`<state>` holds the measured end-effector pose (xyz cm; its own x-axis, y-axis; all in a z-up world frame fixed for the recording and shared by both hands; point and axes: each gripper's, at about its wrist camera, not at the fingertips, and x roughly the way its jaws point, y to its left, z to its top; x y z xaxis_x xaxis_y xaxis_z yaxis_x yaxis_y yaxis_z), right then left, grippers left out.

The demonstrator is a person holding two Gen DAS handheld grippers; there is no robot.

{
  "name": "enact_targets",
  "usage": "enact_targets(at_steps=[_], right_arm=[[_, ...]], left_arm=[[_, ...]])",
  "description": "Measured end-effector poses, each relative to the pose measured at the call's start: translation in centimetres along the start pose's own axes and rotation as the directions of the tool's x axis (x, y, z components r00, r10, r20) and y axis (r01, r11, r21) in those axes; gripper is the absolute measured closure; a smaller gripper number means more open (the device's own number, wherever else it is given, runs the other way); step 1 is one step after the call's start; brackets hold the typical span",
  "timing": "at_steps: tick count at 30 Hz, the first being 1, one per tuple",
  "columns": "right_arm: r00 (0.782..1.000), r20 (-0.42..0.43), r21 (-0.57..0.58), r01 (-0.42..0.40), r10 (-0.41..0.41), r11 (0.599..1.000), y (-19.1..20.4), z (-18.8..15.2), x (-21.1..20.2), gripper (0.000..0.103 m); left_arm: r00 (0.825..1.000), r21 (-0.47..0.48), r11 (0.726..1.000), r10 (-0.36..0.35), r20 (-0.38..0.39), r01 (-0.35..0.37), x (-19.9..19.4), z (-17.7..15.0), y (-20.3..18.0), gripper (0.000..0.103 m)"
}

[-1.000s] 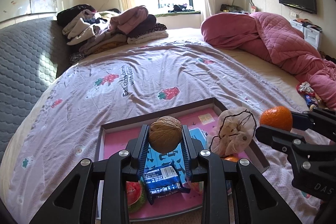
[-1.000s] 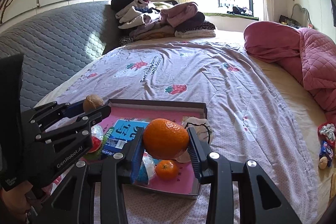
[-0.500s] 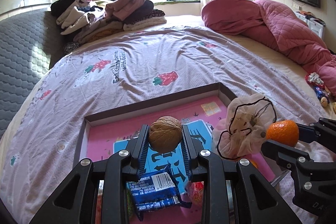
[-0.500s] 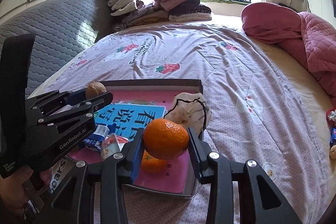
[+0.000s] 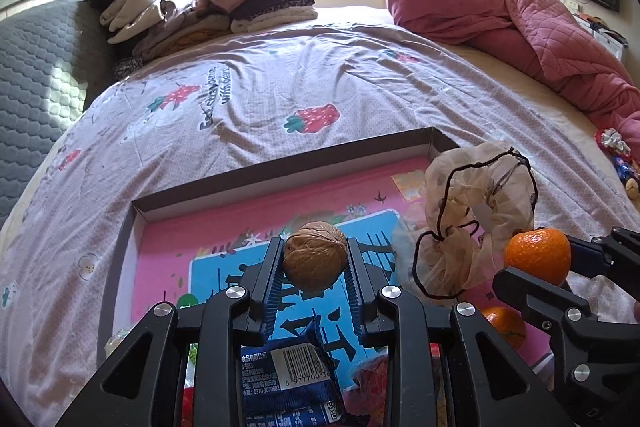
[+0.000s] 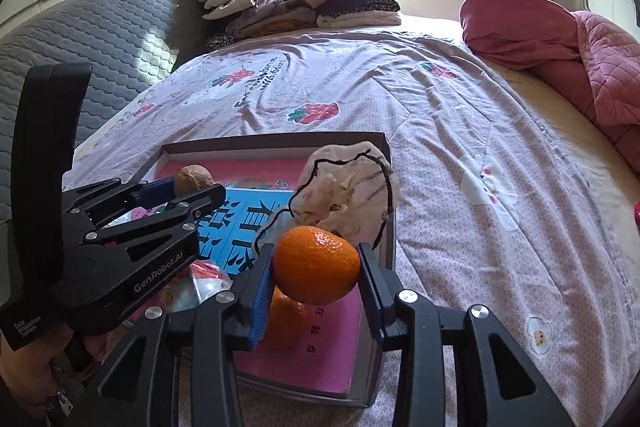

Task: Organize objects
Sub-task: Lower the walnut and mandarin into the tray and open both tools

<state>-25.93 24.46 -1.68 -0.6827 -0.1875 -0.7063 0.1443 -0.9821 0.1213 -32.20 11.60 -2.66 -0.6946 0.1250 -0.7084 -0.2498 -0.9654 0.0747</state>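
- While both grippers hover over the tray (image 5: 280, 171) on the bed (image 5: 320, 75), we see the left gripper (image 5: 315, 261) clamped on a walnut (image 5: 315, 259), above the tray's blue panel.
- We find the right gripper (image 6: 316, 269) closed around an orange (image 6: 316, 264), over the tray's near right part.
- Below it, we note a second orange (image 6: 285, 319) lying in the tray.
- We see a mesh pouch (image 6: 352, 195) at the tray's far right corner, and a blue packet (image 5: 288, 379) under the left gripper.
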Motion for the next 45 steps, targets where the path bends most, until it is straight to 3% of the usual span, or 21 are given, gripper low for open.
enact_targets(at_steps=[14,45], right_arm=[[0.999,-0.040,-0.028,0.022,-0.023,0.999,0.4,-0.1,2.5,0.063],[0.989,-0.143,-0.050,0.019,-0.026,0.999,0.8,1.0,3.9,0.063]], left_arm=[[1.000,-0.003,1.000,-0.015,-0.023,0.015,1.0,-0.2,0.2,0.073],[0.994,-0.040,0.998,-0.051,-0.094,0.048,1.8,-0.6,1.2,0.073]])
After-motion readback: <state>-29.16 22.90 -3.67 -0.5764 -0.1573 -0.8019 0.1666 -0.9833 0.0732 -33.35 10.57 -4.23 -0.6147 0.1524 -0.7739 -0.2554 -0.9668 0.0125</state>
